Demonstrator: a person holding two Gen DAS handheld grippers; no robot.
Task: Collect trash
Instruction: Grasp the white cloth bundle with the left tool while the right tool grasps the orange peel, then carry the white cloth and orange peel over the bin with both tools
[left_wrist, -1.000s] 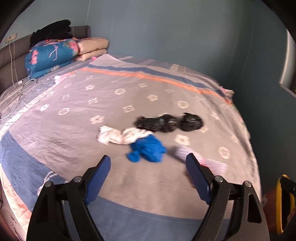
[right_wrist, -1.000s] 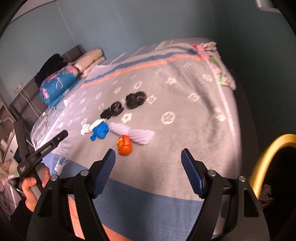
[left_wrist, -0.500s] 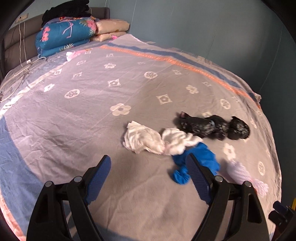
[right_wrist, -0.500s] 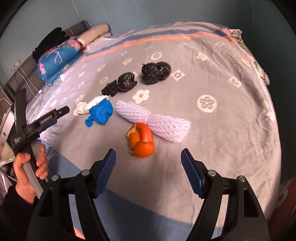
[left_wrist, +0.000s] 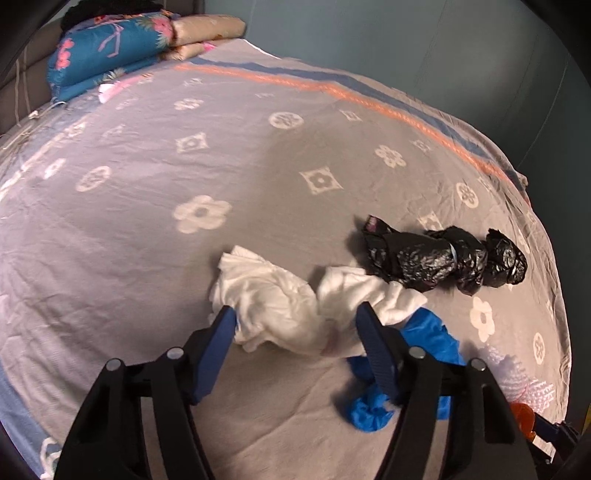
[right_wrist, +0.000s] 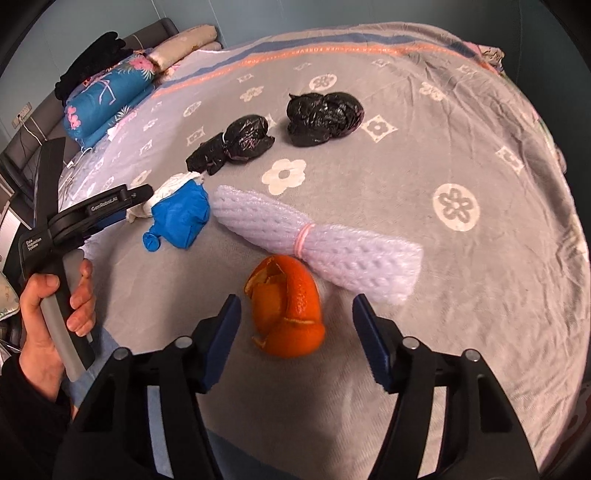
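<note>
Trash lies on a grey patterned bedspread (left_wrist: 155, 155). A crumpled white tissue (left_wrist: 273, 310) sits between the fingers of my left gripper (left_wrist: 295, 317), whose jaws are closing; the pads do not clearly press on it. A blue glove (left_wrist: 424, 339) and tied black bags (left_wrist: 417, 258) lie to its right. In the right wrist view an orange peel (right_wrist: 288, 306) lies between the fingers of my right gripper (right_wrist: 295, 306), jaws closing, with gaps on both sides. A white foam net (right_wrist: 317, 243), the blue glove (right_wrist: 181, 218) and black bags (right_wrist: 325, 116) lie beyond.
A folded blue floral blanket (left_wrist: 110, 48) and pillows (left_wrist: 207, 33) are stacked at the head of the bed. A person's hand (right_wrist: 48, 321) holds the left gripper's handle at the left of the right wrist view. The bed drops off to the right.
Both grippers have come down and forward toward the bed. The tissue now sits between the left fingers and the peel between the right fingers. Both pairs of jaws have narrowed.
</note>
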